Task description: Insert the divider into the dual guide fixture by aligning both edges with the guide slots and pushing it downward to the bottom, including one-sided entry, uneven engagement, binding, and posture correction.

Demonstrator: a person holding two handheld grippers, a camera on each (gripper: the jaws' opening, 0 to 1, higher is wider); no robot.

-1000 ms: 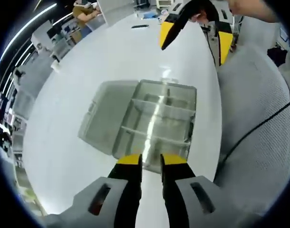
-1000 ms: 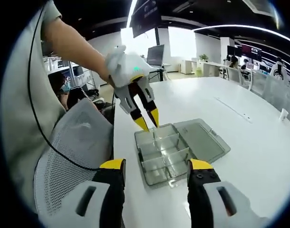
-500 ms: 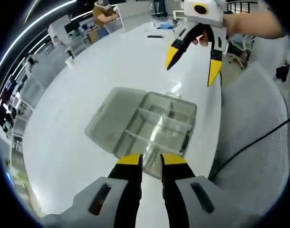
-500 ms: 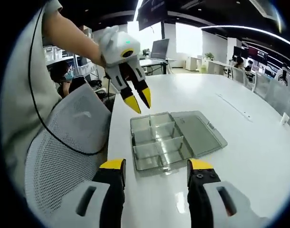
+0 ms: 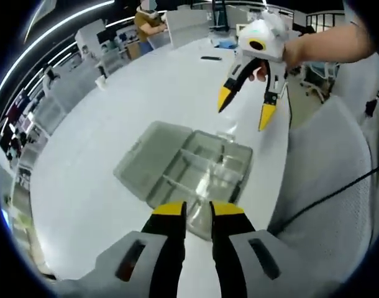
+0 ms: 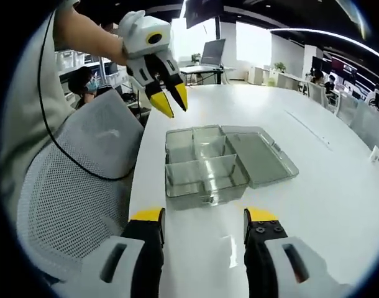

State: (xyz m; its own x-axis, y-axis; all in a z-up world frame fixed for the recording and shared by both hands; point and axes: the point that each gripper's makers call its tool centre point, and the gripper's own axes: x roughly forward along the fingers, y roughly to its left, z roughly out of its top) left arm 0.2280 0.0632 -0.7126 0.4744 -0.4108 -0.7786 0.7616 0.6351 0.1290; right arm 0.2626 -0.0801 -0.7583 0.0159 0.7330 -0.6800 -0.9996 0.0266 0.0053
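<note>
- Left gripper view: the left gripper (image 5: pixel 197 211) has its two jaws nearly together with only a thin gap, and I see nothing between them. One second ago it was low over the near edge of the box; now it is higher and further back.
- The clear plastic box (image 5: pixel 196 171) lies on the white table (image 5: pixel 84 161), near the table edge beside the mesh chair (image 5: pixel 320 167). Its lid (image 5: pixel 151 159) is open and lies flat next to it.
- In the same view the right gripper (image 5: pixel 245 110) hangs in the air above the far side of the box, well apart from it. Its jaws are spread wide and they hold nothing.
- Right gripper view: the right gripper (image 6: pixel 202 217) shows the same wide gap, with the box (image 6: pixel 205 166) between and beyond its tips. The left gripper (image 6: pixel 168 99) is raised above the far corner of the box, higher than half a second ago.
- Inside the box, clear dividers (image 6: pixel 202 160) stand between the compartments. I cannot tell if one is only half seated, because the plastic is transparent and small.
- My judgement: both grippers have pulled away and neither touches the box, so either the divider is already pushed down or a new approach is being prepared. The next move probably needs a check that both divider edges sit level in their slots.
</note>
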